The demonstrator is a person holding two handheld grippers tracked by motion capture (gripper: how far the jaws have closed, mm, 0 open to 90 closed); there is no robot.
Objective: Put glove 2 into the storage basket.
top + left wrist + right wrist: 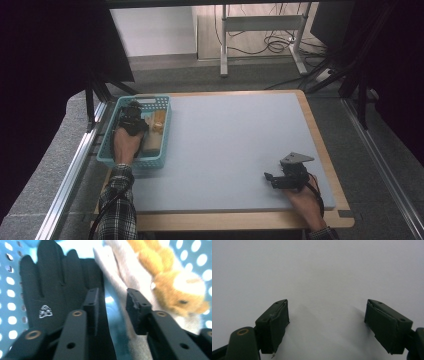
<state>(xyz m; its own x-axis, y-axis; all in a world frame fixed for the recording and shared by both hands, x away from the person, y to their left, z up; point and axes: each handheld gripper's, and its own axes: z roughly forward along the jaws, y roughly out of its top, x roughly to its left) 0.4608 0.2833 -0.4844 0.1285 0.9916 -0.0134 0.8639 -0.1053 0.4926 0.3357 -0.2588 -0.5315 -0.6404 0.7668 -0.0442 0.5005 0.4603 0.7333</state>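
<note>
A light blue perforated basket [134, 163] sits at the table's left edge. Inside it lie a black glove [47, 287] with a small white logo, and an orange and cream plush toy [172, 285] resting on beige fabric [117, 272]. My left gripper [111, 302] is down in the basket [10, 290], open, its jaws straddling the gap between the glove and the beige fabric, with only basket floor between them. In the high view the left gripper [132, 109] points away from the person. My right gripper [269, 180] rests low over the grey mat, open and holding nothing [327, 325].
The grey mat [230, 140] covers most of the wooden table [320, 145]. Metal rails [70, 175] run along the left side. A desk frame and cables [270, 40] stand beyond the far edge.
</note>
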